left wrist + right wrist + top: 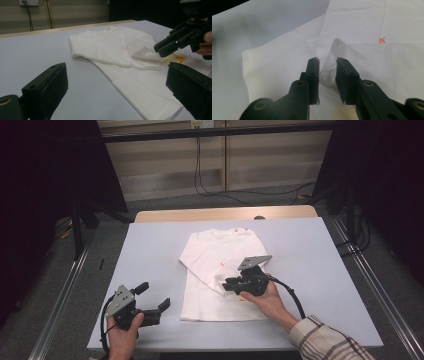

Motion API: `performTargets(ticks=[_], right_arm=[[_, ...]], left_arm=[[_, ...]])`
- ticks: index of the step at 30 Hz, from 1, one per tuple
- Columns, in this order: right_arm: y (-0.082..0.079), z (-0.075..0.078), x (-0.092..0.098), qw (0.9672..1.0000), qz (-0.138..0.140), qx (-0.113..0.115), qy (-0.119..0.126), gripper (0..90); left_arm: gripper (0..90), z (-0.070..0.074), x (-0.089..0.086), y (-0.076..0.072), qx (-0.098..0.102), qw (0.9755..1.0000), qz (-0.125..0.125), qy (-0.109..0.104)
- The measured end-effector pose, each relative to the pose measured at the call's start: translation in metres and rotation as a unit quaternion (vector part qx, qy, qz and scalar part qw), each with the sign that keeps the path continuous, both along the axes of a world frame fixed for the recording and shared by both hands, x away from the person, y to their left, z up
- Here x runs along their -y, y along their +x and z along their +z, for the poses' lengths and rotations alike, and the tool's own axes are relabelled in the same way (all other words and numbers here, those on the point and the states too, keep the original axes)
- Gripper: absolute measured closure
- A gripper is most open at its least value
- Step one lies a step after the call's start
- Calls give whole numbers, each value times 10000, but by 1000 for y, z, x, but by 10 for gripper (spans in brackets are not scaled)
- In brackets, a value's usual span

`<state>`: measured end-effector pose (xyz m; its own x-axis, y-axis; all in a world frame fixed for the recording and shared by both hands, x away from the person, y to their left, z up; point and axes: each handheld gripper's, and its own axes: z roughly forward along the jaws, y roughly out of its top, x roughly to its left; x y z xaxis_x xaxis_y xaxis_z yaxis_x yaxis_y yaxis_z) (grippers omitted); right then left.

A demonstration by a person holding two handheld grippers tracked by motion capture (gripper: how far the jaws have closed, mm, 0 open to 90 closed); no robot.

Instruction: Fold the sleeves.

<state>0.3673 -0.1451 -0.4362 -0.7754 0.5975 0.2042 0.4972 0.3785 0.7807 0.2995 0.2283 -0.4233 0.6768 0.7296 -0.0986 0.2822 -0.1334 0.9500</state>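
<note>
A white shirt [210, 252] lies flat in the middle of the pale blue table [305, 250], one sleeve [117, 53] folded across its body. My right gripper [227, 285] hovers low over the shirt's middle. In the right gripper view its jaws [328, 61] stand a little apart, and a raised fold of the sleeve [334, 47] sits loosely between them, not pinched. A small orange mark [381, 40] shows on the cloth beyond. My left gripper [156, 296] rests near the table's front left corner, open wide with nothing in it [116, 71].
A wooden strip [225, 213] edges the table's far side. Cables [210, 190] trail across the floor beyond it. Metal rails [372, 285] run along both sides of the table. Bare table surface lies left and right of the shirt.
</note>
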Motion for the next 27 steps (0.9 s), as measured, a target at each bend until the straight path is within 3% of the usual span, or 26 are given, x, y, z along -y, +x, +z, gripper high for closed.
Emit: performTargets(ticks=[8, 15, 23, 27], right_arm=[[-1, 1, 4, 9998, -149, 103, 47, 609], [0, 4, 9, 9985, -476, 238, 110, 371], [-1, 11, 17, 9945, -903, 431, 311, 113], [-5, 13, 21, 9923, -1024, 646, 272, 36]], left_arm=[[40, 0, 1, 1, -8, 10000, -11, -6], [40, 0, 1, 1, -13, 10000, -1, -37], [40, 0, 0, 0, -4, 10000, 40, -58], [40, 0, 0, 1, -9, 10000, 32, -60]])
